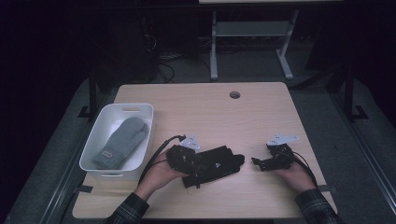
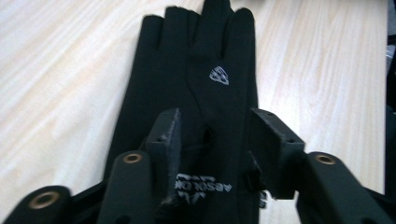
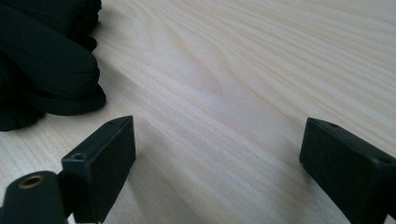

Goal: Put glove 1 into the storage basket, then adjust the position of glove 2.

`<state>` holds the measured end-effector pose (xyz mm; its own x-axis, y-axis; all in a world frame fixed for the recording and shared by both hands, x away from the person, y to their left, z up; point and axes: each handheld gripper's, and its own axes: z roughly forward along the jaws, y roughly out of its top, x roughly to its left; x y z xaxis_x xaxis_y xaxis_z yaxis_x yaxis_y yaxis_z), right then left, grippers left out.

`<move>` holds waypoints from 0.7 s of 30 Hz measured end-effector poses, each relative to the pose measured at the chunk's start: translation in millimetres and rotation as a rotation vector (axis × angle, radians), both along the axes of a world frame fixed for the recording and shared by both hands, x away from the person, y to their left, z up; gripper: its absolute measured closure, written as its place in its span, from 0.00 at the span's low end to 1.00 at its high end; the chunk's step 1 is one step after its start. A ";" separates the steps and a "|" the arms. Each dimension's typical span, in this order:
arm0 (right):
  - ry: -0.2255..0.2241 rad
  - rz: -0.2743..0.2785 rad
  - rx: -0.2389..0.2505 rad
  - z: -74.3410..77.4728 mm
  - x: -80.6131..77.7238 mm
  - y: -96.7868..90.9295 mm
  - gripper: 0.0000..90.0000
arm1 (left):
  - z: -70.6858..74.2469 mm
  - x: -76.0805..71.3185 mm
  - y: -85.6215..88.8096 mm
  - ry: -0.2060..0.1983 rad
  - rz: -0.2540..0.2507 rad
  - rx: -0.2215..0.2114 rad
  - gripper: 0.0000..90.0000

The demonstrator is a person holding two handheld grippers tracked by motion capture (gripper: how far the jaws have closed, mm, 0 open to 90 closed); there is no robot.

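A black glove (image 1: pixel 222 159) with a small white logo lies flat on the wooden table (image 1: pixel 210 112), its fingers pointing toward the right hand. My left gripper (image 1: pixel 200 164) hovers over the glove's cuff end. In the left gripper view its jaws (image 2: pixel 217 140) stand apart with the glove (image 2: pixel 205 70) lying between and beneath them, and the pads do not press on it. My right gripper (image 1: pixel 256 162) rests low by the glove's fingertips, jaws pointing left. In the right gripper view it (image 3: pixel 215 144) is wide open over bare wood, with the glove's fingertips (image 3: pixel 46 70) at the upper left.
A white bin (image 1: pixel 95 135) stands at the table's left edge with a grey mitten (image 1: pixel 122 142) inside. A round cable hole (image 1: pixel 235 94) sits near the far edge. Beyond the table are a desk frame (image 1: pixel 252 32) and dark floor.
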<state>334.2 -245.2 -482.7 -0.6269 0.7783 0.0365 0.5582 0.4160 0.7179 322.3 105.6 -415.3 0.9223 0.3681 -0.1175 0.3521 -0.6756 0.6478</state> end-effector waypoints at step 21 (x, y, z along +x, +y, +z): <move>-0.004 0.001 0.000 -0.2 0.8 0.4 0.11 | -14.1 40.1 -30.3 0.002 -0.043 -0.008 0.29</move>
<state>335.0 -244.8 -482.9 -0.6275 0.7779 0.0333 0.5548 0.4166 0.7202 362.3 75.4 -429.4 0.9368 0.3277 -0.1224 0.3248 -0.6850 0.6521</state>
